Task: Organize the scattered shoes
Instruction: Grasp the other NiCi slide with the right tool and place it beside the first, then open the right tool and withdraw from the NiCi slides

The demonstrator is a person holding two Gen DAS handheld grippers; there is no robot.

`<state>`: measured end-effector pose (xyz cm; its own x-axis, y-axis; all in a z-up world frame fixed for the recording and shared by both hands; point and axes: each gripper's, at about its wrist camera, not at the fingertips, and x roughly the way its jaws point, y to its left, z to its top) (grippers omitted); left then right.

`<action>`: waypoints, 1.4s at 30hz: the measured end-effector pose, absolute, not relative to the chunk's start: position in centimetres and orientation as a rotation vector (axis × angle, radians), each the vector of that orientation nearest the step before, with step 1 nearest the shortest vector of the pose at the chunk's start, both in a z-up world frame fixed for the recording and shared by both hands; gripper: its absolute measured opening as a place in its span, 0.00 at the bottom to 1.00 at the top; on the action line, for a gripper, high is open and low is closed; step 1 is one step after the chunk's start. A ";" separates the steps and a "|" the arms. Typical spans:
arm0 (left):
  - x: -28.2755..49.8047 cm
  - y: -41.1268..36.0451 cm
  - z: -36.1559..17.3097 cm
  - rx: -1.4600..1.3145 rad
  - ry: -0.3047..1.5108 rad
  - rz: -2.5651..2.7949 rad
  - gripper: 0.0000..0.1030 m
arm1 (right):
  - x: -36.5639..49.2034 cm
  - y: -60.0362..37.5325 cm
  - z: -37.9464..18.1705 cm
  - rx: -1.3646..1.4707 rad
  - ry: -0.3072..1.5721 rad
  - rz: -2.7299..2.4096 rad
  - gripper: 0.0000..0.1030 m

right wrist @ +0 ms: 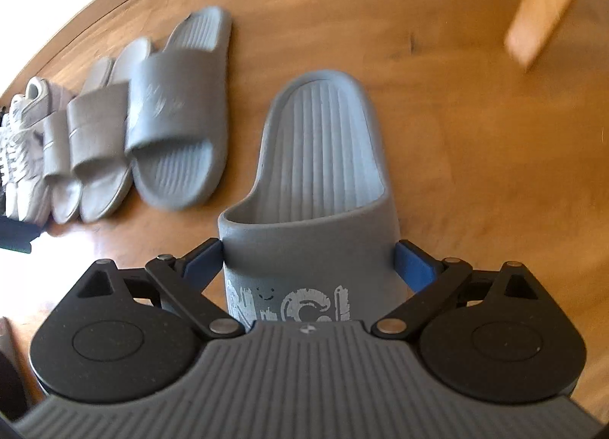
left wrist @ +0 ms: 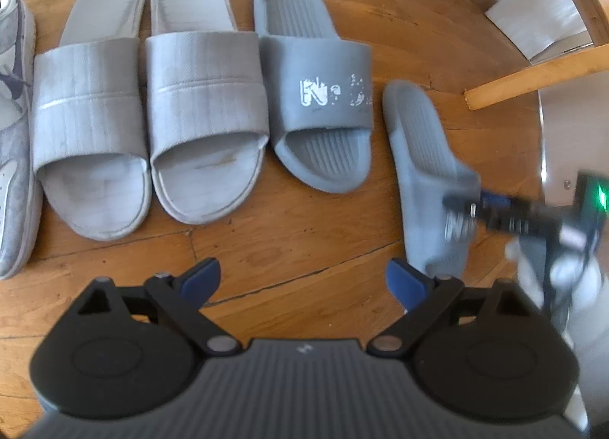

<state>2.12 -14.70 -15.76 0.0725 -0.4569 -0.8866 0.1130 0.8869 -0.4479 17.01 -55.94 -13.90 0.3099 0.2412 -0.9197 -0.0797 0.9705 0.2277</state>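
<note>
Along the wooden floor runs a row of shoes: a pale sneaker (left wrist: 11,134), two light grey slides (left wrist: 87,115) (left wrist: 205,107) and a dark grey slide with a worn white print (left wrist: 316,96). Its mate, the second dark grey slide (right wrist: 316,157), lies apart to the right and looks tilted (left wrist: 418,157) in the left wrist view. My right gripper (right wrist: 308,267) straddles that slide's printed strap, a blue pad against each side. It appears blurred (left wrist: 468,214) in the left wrist view. My left gripper (left wrist: 304,279) hangs open over bare floor in front of the row, holding nothing.
Wooden chair legs (left wrist: 533,81) stand at the back right, just beyond the tilted slide, and one leg (right wrist: 540,8) shows in the right wrist view. More sneakers (right wrist: 30,142) continue the row to the left. A pale wall runs along the right edge.
</note>
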 end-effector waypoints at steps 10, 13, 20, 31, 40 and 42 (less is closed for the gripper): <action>2.2 -13.5 -16.7 -0.302 1.459 -0.386 0.92 | 24.7 -57.6 -15.0 0.137 1.215 0.340 0.94; 2.2 -13.2 -16.8 -0.311 1.456 -0.374 0.92 | 26.7 -57.5 -15.0 0.151 1.211 0.356 0.94; 2.4 -12.4 -17.0 -0.317 1.449 -0.338 0.92 | 31.1 -53.7 -15.9 0.119 1.210 0.413 0.94; 2.0 -11.3 -17.5 -0.327 1.464 -0.301 0.92 | 32.2 -50.8 -16.5 0.094 1.219 0.430 0.97; 2.2 -11.4 -16.6 -0.314 1.430 -0.305 0.92 | 31.3 -51.9 -14.8 0.150 1.185 0.421 0.97; 2.1 -11.3 -16.5 -0.313 1.425 -0.299 0.92 | 31.2 -52.0 -14.9 0.156 1.182 0.404 0.97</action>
<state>2.14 -11.25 -16.47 0.1222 -0.3851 -0.9148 0.0151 0.9223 -0.3862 31.21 -52.03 -14.93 0.3172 0.3864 -0.8661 -0.2249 0.9178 0.3271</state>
